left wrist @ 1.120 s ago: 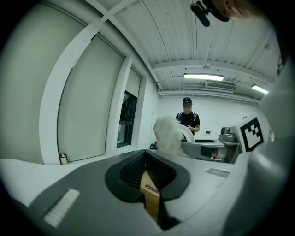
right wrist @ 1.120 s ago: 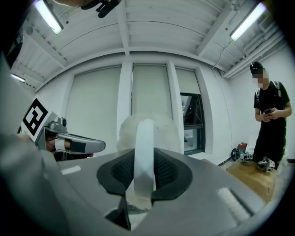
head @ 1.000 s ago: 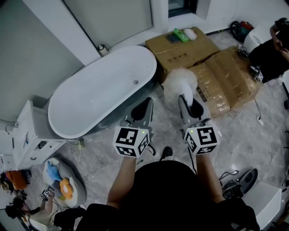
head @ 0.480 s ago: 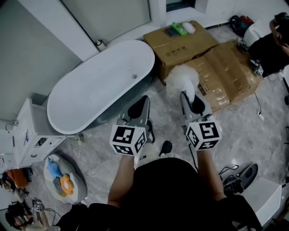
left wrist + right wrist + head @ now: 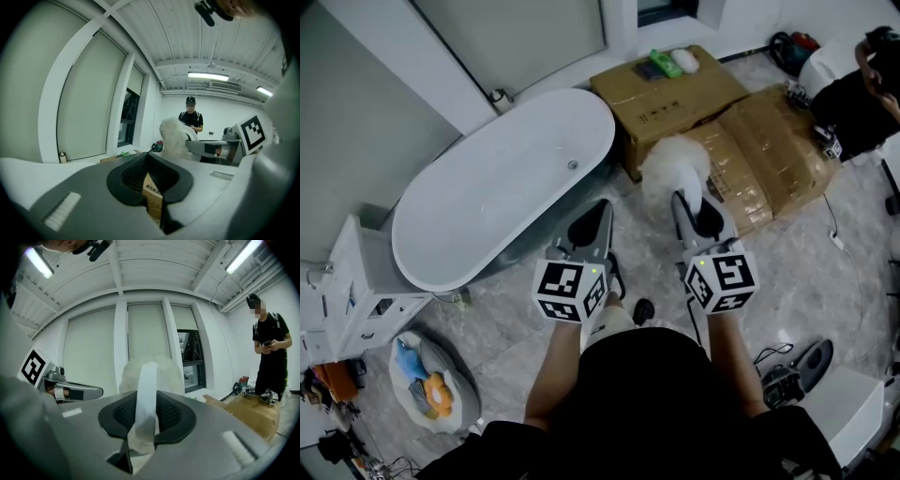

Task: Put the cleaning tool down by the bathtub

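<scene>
One cleaning tool [image 5: 673, 167] in right gripper [image 5: 694, 208], seemingly clear of bathtub [image 5: 502, 183] rim

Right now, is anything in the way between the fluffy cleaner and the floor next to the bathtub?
Only the left gripper, shut on a small brown piece, hangs between the fluffy cleaner in the right gripper and the bathtub. The floor beside the tub looks bare. Cardboard boxes stand at the tub's end.
</scene>
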A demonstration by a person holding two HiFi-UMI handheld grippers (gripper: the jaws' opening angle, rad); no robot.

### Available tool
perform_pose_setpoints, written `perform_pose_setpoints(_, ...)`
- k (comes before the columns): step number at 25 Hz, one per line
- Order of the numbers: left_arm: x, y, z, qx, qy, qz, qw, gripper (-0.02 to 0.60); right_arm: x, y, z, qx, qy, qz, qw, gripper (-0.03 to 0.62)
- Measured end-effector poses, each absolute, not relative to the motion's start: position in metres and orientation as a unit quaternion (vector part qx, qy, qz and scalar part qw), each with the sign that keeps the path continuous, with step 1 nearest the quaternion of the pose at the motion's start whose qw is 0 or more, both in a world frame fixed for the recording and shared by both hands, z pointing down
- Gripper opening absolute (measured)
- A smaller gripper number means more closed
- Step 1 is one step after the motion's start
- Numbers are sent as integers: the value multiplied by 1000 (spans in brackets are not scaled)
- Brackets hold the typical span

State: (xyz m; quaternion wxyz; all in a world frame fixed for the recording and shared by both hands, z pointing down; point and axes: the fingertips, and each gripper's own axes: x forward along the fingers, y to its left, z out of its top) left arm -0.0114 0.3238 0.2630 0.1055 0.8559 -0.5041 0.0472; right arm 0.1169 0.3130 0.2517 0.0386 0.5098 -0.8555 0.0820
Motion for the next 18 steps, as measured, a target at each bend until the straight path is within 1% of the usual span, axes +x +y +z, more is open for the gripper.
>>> perform_pose_setpoints(7,-20,275,260,858,-501,43,109,0,113,266,245,517,-851,82,42,94)
perform_pose_setpoints(18,-49,186,251,864,-490,38,109,0,87,179,233,532,-842,81,42,94)
